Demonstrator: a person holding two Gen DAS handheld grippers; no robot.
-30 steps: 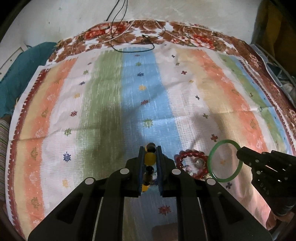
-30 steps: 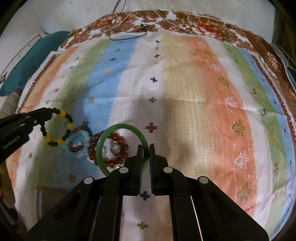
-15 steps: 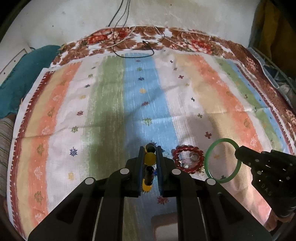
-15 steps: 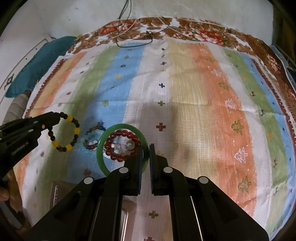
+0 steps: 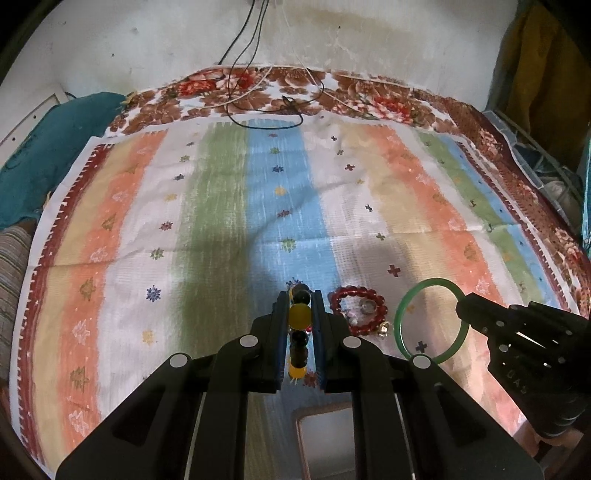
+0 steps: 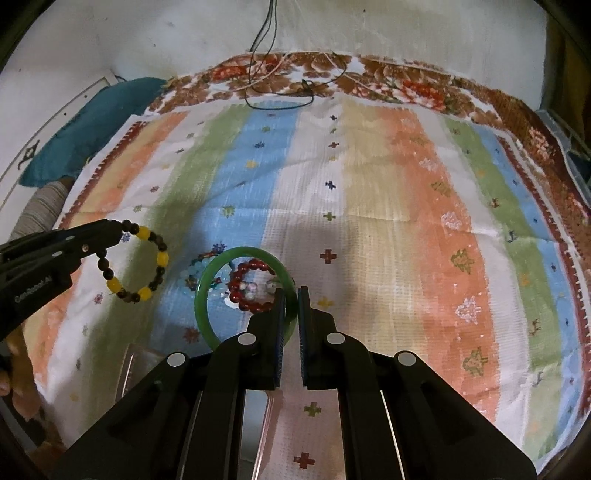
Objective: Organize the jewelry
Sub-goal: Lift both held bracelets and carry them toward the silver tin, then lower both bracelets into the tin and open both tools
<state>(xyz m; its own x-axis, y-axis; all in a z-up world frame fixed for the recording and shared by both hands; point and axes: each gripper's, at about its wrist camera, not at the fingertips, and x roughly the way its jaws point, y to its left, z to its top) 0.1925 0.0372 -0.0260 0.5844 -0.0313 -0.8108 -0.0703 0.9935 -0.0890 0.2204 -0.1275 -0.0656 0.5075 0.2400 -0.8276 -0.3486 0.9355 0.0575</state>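
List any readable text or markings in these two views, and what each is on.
"GenRobot.AI": white print on the side of the left tool, seen in the right wrist view.
White lettering on the side of the right tool in the left wrist view: upside down and too blurred to read.
No text on the bracelets or the striped cloth.

**Dim, Soft Light and Curved Edges**

The light is weak and warm. Big soft shadows lie on the striped cloth [image 5: 229, 206] in the middle. Both pictures bend round at the edges, with dark corners. The cloth looks a bit smeared and fuzzy. The white wall [image 6: 406, 33] looks brightest.
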